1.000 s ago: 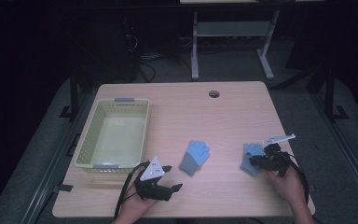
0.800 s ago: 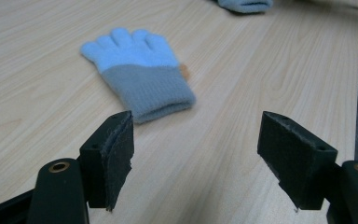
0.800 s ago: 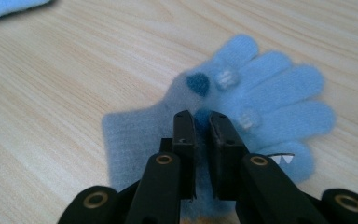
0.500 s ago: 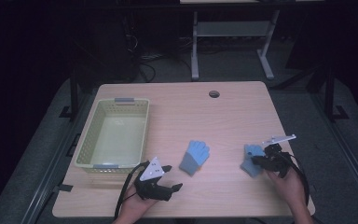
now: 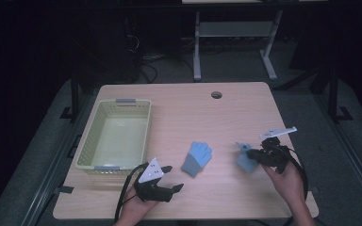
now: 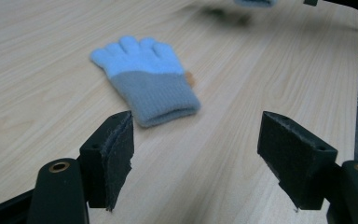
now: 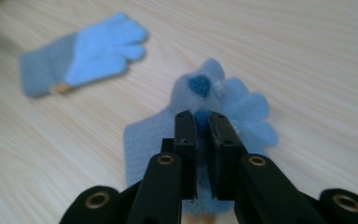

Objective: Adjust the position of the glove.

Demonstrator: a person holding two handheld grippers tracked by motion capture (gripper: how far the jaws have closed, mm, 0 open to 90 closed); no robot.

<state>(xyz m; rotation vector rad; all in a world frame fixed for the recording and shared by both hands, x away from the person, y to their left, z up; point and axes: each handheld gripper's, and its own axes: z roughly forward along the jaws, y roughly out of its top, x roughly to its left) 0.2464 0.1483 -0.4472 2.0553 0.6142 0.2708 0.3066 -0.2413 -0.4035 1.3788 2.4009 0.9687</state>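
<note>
Two light-blue knitted gloves are on the wooden table (image 5: 184, 108). One glove (image 5: 197, 158) (image 6: 144, 79) (image 7: 81, 51) lies flat near the middle, its grey cuff toward the front edge. My left gripper (image 5: 172, 178) (image 6: 196, 158) stands open just in front of that cuff, nothing between its jaws. The second glove (image 5: 245, 159) (image 7: 223, 102), with a dark blue heart patch, is pinched and lifted a little at the right. My right gripper (image 5: 250, 152) (image 7: 202, 121) is shut on the second glove.
A pale yellow-green plastic basket (image 5: 96, 162) sits at the table's left with nothing seen inside. A round cable hole (image 5: 216, 95) is near the far edge. Behind the table stand a white metal frame (image 5: 235, 37) and cables on a dark floor.
The right gripper has raised its glove slightly. The left gripper and the middle glove have stayed where they were.
</note>
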